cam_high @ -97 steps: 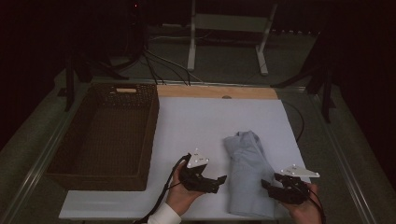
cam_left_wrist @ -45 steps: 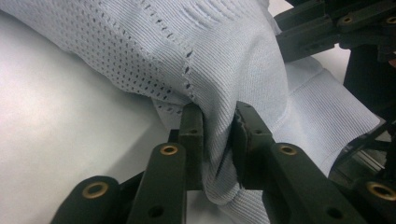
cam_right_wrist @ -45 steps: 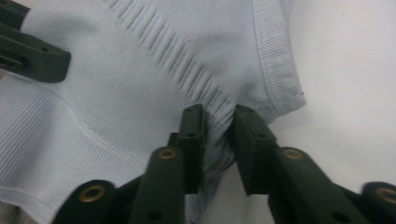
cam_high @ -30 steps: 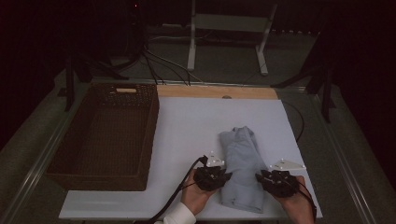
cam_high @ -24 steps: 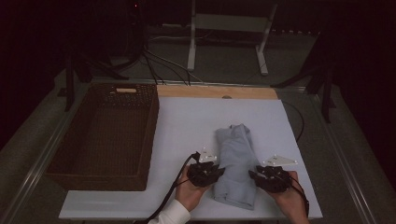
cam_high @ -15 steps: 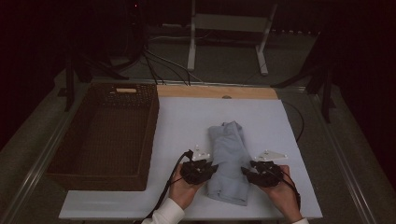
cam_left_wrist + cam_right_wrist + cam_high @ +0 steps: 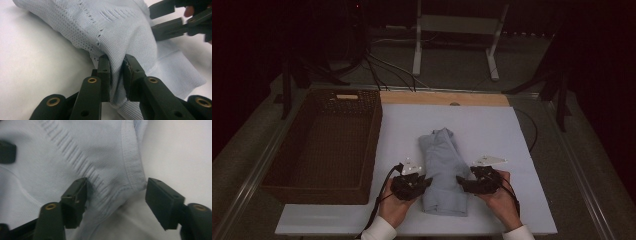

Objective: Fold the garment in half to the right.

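The folded pale-blue knit sweater (image 7: 443, 170) lies on the white table sheet (image 7: 512, 135), just right of the dark wicker basket (image 7: 324, 142), with its long axis running from about 12 o'clock, slightly tipped toward 11, down to 6 o'clock near the person's edge. Both tongs flank its near end. The left gripper (image 7: 411, 184) comes at it from 9 o'clock and is clamped on a pinch of the sweater's left edge; in the left gripper view the two pads squeeze a raised ridge of knit (image 7: 116, 72) tight between them. The right gripper (image 7: 477, 183) sits at 3 o'clock, and its jaws have just been opening: in the right gripper view they stand well apart, straddling the ribbed hem (image 7: 132, 165), with the left pad (image 7: 75, 195) resting against the cloth but nothing pinched. So the left hand has the garment and the right has let go or is about to re-grip; any coming move toward the basket at 9 to 10 o'clock would drag along that side. How many layers the left pads hold is hidden inside the fold. In the high view the jaw tips are too small and dark to read. Whether the sleeves are tucked under the bundle cannot be told.
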A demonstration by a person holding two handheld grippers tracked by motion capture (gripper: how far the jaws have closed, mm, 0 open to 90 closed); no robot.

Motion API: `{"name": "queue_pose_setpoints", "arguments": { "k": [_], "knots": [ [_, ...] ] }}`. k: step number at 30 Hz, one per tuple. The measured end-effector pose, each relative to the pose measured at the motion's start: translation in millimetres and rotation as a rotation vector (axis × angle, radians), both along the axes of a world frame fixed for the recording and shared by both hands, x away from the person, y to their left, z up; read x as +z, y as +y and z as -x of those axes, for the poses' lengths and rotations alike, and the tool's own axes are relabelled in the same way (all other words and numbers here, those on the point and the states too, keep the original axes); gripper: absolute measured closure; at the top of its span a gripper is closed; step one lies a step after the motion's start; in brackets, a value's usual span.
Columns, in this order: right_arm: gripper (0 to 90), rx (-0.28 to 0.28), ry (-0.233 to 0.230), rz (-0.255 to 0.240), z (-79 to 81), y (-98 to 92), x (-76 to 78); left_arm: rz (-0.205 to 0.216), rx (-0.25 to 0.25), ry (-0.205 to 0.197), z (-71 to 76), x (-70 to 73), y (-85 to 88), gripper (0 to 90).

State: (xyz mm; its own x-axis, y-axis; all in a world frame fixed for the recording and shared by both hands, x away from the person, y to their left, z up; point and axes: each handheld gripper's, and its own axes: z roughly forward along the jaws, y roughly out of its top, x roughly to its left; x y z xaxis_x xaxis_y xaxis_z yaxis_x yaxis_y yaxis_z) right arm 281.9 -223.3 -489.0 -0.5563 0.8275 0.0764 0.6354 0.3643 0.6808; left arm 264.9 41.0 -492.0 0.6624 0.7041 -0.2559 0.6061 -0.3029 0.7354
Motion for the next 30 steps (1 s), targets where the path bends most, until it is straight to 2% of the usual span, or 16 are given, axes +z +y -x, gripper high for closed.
{"name": "queue_pose_setpoints", "arguments": {
  "k": [4,7,11,14,16,18,21,23,27,30],
  "knots": [
    [32.0,0.006,0.004,-0.012,7.9,1.6,5.5,0.008,-0.006,0.002,2.7,-1.3,1.7,77.3],
    [34.0,0.008,0.022,-0.029,22.9,2.8,9.0,0.011,-0.008,0.001,3.9,-1.0,2.0,77.0],
    [39.3,0.006,0.048,-0.042,38.2,2.1,6.1,0.007,-0.014,0.001,5.2,-1.3,3.5,76.9],
    [47.8,-0.011,0.049,-0.054,47.0,0.0,3.5,0.011,-0.014,0.004,6.4,-1.4,4.5,76.1],
    [52.1,-0.012,0.074,-0.067,50.0,-0.1,1.9,0.013,-0.015,0.005,6.7,-1.2,5.2,75.7],
    [61.0,-0.011,0.088,-0.066,51.4,1.5,-0.4,0.013,-0.018,0.004,7.1,-1.2,5.6,75.1],
    [77.5,-0.001,0.084,-0.034,52.5,5.1,-1.5,0.008,-0.026,0.004,8.6,-1.9,6.1,74.9],
    [82.7,-0.001,0.076,-0.024,52.8,5.0,-0.7,0.010,-0.027,0.007,9.6,-2.4,6.3,75.2],
    [81.1,-0.041,0.054,-0.006,51.4,2.0,-0.9,0.000,-0.043,0.003,11.8,-2.1,6.0,76.2],
    [63.6,-0.061,0.067,0.001,50.7,0.9,-3.1,-0.002,-0.040,0.003,12.2,-2.4,7.3,76.3]
  ]
}}
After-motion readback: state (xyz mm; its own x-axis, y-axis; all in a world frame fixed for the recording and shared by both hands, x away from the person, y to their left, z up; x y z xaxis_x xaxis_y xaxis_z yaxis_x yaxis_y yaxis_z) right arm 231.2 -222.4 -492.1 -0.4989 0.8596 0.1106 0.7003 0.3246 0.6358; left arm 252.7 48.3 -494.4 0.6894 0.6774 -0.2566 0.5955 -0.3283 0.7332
